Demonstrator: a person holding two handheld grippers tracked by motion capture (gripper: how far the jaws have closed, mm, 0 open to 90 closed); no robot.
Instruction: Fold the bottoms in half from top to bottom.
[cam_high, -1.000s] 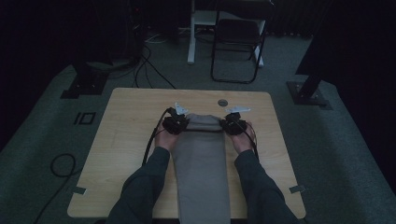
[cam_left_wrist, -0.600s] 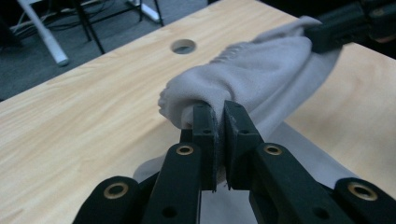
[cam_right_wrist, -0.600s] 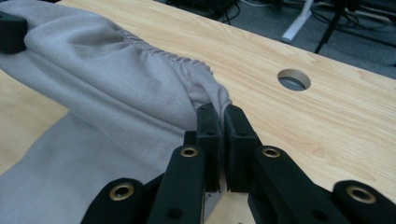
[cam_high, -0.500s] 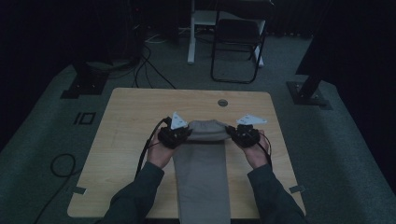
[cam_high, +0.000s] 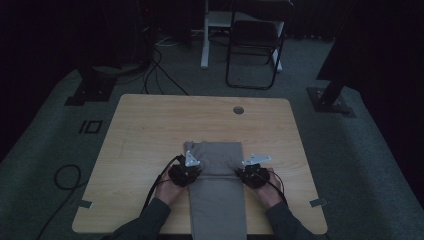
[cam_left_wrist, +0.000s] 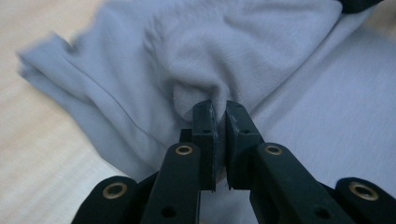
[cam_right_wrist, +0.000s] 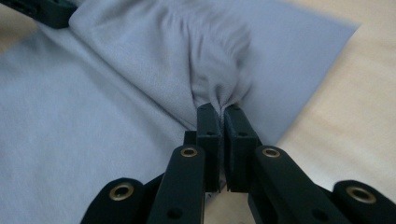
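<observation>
On the counter: a light wooden counter (cam_high: 150, 140) with a small round grommet hole (cam_high: 238, 110) near its far edge; beyond it, dim floor with a folding chair (cam_high: 254, 50) and cables.
Garment: a long grey cloth (cam_high: 217, 200), probably trousers or a similar knit piece, though the dim high view leaves that unsure, lies down the middle of the near half of the counter and runs off the near edge between the person's forearms.
Fold: the far end is doubled back toward the person, its folded edge lying across the cloth just beyond the two tools.
Left tool: the left tool (cam_left_wrist: 219, 109) is closed tight on a pinched bunch of the grey fabric at the left side of the doubled layer.
Right tool: the right tool (cam_right_wrist: 221, 111) is likewise clamped on gathered cloth at the right side, with bare wood just past that edge.
Done: one lengthwise fold looks laid, corners brought roughly level.
Left: by my judgement, setting the layer flat, letting go, smoothing, then folding the remaining length hanging off the near edge.
</observation>
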